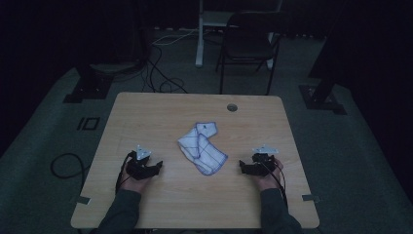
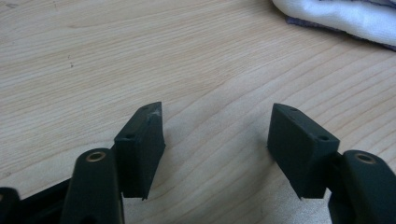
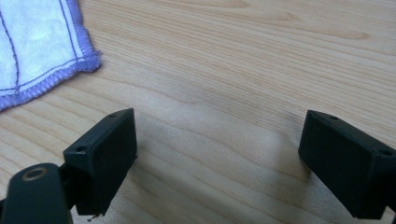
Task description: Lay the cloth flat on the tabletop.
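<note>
A white cloth [image 1: 202, 147] with a purple stitched border lies crumpled and partly folded near the middle of the wooden table [image 1: 146, 112]. My left gripper [image 1: 157, 168] rests on the table to the cloth's left, jaws open and empty. My right gripper [image 1: 242, 167] rests to the cloth's right, also open and empty. In the left gripper view the open gripper [image 2: 217, 140] stands over bare wood, with the cloth [image 2: 345, 18] at the top right. The right gripper view has its gripper [image 3: 219, 154] wide apart over wood and a cloth corner [image 3: 37, 42] at the top left.
A round cable hole [image 1: 232, 107] sits near the table's far edge. Beyond the table stand a dark folding chair [image 1: 248, 44], a white stand leg [image 1: 199, 34] and loose cables [image 1: 160, 73] on the grey floor. Cables trail off each gripper toward the near edge.
</note>
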Motion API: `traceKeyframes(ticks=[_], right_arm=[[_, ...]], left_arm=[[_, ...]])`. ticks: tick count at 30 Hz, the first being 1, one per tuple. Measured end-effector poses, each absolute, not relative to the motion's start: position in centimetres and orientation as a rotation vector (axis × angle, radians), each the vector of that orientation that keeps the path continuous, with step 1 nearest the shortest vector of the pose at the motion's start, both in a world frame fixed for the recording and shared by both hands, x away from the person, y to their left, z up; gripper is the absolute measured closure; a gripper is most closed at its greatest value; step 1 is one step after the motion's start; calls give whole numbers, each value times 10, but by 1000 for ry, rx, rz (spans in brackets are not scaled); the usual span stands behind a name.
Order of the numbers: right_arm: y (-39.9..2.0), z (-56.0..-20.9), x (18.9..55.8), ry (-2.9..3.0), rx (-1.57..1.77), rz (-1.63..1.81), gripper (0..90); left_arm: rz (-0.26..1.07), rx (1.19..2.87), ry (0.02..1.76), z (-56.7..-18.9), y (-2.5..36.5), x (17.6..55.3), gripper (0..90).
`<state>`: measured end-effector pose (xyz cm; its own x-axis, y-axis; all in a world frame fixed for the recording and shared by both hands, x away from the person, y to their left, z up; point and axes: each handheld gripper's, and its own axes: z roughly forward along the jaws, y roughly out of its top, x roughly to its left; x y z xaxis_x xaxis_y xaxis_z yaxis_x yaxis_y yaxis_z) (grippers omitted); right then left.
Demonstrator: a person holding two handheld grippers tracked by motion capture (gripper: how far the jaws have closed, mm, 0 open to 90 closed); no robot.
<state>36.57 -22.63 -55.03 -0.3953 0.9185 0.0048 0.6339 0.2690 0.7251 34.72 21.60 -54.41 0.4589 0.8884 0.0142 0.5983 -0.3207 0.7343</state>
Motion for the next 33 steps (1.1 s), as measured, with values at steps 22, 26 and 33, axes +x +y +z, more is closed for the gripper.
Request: traceKeyframes(ticks=[22,26,33], right_arm=[[-215,-537,353,2106,1337,991,516],[-216,-535,352,2102,1354,1015,522],[-207,-533,352,2123,1355,1027,506]], left_arm=[[570,2030,1276,-542,215,347,486],[563,2036,1258,-542,215,347,483],[557,2044,1251,-542,215,347,483]])
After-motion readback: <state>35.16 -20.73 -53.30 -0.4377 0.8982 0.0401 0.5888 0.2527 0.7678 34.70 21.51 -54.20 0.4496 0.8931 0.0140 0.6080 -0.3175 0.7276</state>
